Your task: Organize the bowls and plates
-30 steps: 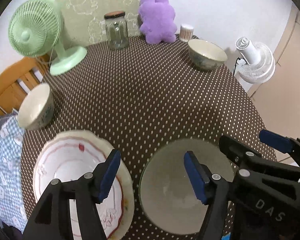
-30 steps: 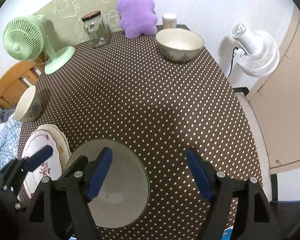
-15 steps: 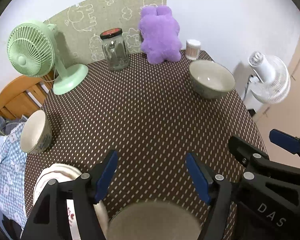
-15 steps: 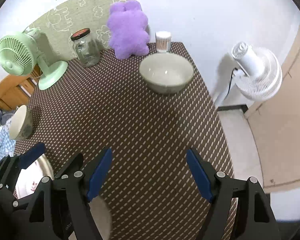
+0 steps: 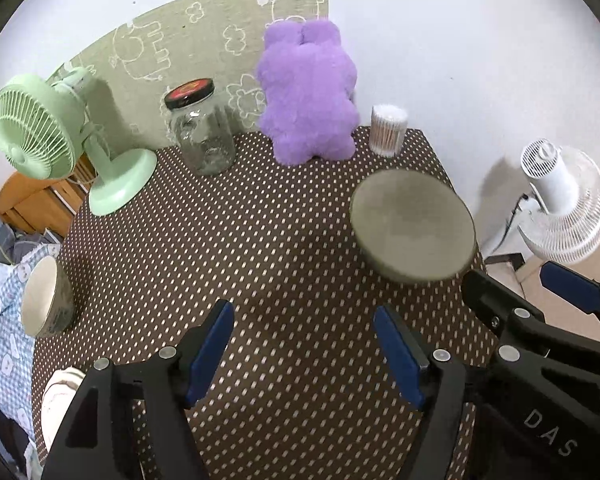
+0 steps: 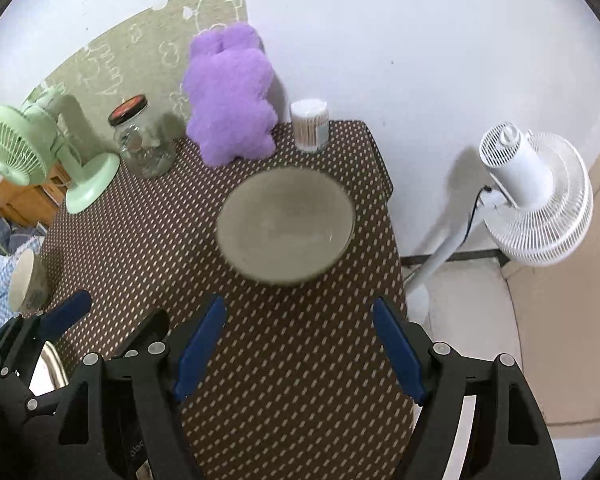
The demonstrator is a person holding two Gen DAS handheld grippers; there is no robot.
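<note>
The left gripper [image 5: 304, 350] has its blue-padded jaws spread wide with nothing between them, poised above the dotted brown tablecloth [image 5: 260, 248]. The right gripper [image 6: 298, 344] is likewise spread apart and empty, just beside the left one on its right. Ahead of the right gripper, past its fingertips and apart from them, sits a grey-green bowl [image 6: 286, 226] near the table's right edge; from the left gripper it lies ahead and to the right. A second bowl [image 5: 44, 300] rests tilted at the table's left edge, well apart from both grippers. The rim of a plate [image 5: 58, 398] peeks out beside the left gripper's left finger. Farther back stand a green fan [image 5: 56, 136], a glass jar [image 5: 200, 128], a purple plush toy [image 5: 308, 92] and a cotton-swab tub [image 5: 388, 130].
</note>
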